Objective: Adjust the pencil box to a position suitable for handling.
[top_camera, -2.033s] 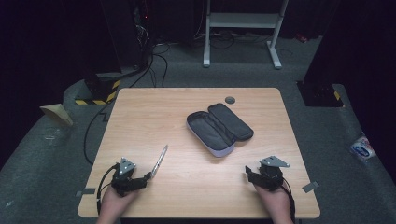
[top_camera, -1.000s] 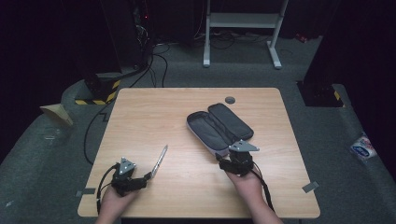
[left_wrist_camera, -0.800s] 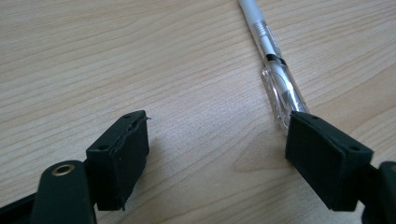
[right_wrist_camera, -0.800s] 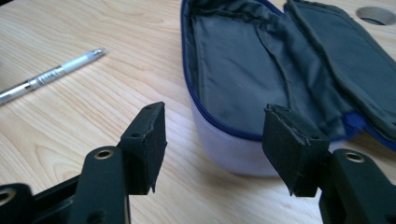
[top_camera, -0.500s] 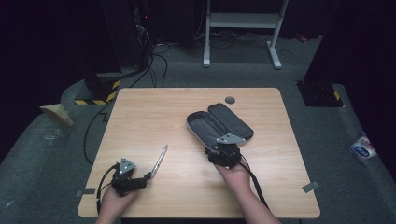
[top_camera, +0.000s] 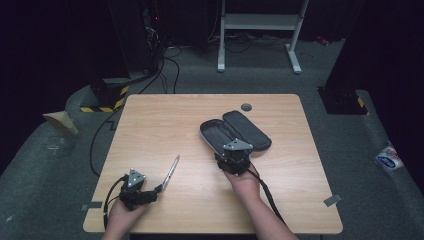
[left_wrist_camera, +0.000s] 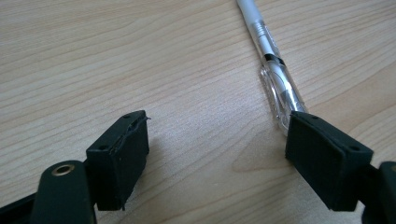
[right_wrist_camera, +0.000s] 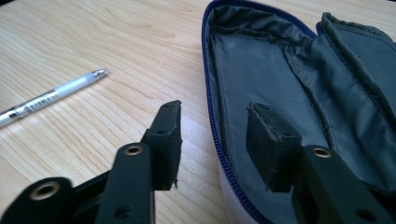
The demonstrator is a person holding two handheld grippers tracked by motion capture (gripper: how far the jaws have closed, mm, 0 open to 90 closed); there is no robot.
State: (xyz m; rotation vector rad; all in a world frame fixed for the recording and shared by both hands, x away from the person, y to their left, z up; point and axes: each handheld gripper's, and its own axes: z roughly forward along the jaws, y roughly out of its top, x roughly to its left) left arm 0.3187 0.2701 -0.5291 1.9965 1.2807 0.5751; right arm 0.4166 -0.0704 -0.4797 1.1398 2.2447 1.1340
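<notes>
Closing astride the pencil case's near wall — right claw, not yet pinching.

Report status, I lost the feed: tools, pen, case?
Left tool open, one jaw touching the pen. Right tool closing astride the near wall of the open case, not yet gripping. Nothing in the way.
</notes>
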